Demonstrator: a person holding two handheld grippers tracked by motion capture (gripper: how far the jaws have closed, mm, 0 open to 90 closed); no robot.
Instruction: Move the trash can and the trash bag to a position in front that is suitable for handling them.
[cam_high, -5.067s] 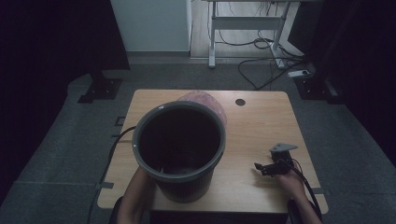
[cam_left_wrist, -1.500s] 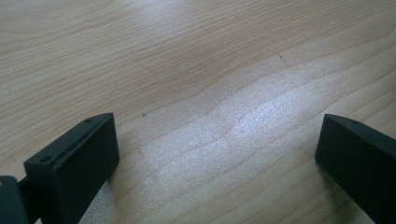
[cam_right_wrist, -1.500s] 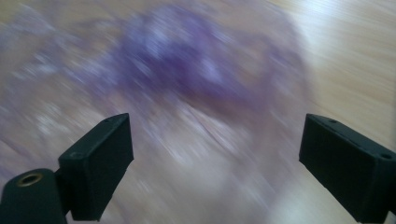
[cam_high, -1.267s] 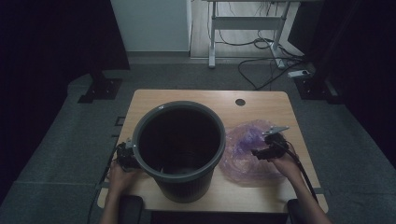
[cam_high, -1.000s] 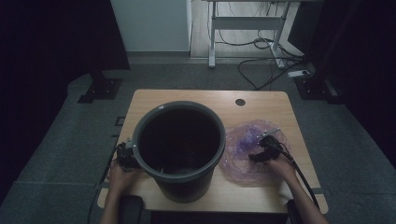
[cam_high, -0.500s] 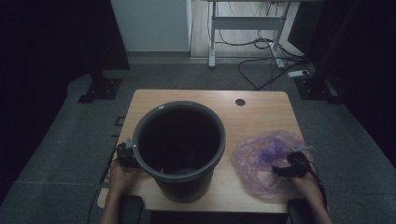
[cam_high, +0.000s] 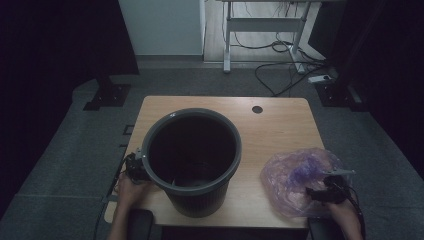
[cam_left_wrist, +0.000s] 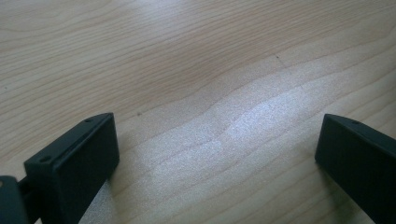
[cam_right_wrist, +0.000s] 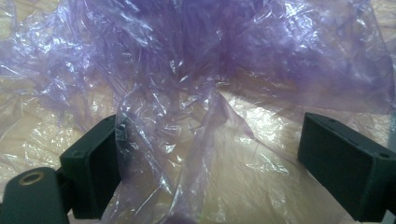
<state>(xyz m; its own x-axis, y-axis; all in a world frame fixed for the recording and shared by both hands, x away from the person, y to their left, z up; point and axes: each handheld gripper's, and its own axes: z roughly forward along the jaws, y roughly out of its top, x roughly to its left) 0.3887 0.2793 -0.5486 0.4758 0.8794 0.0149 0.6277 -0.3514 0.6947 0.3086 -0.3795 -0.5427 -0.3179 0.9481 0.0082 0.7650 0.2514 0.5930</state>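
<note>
Risk: purple plastic bag (cam_high: 299, 181) sits at the table's (cam_high: 280, 125) near-right corner, partly over the edge; a drag from the right gripper (cam_right_wrist: 210, 168), jaws wide open with film bunched between them, could pull it off. Left gripper (cam_left_wrist: 215, 154), jaws open over bare wood, rests beside the bin (cam_high: 192, 155). Versus 0.5 s ago: bag and bin unmoved, right gripper barely shifted.

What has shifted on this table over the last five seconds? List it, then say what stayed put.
The crumpled purple plastic bag, first behind the dark round plastic bin, now lies at the table's near right corner, dragged toward the person. The right gripper is over it, jaws open around a fold. The left gripper came up beside the bin, open. The bin and light wooden table stayed.
</note>
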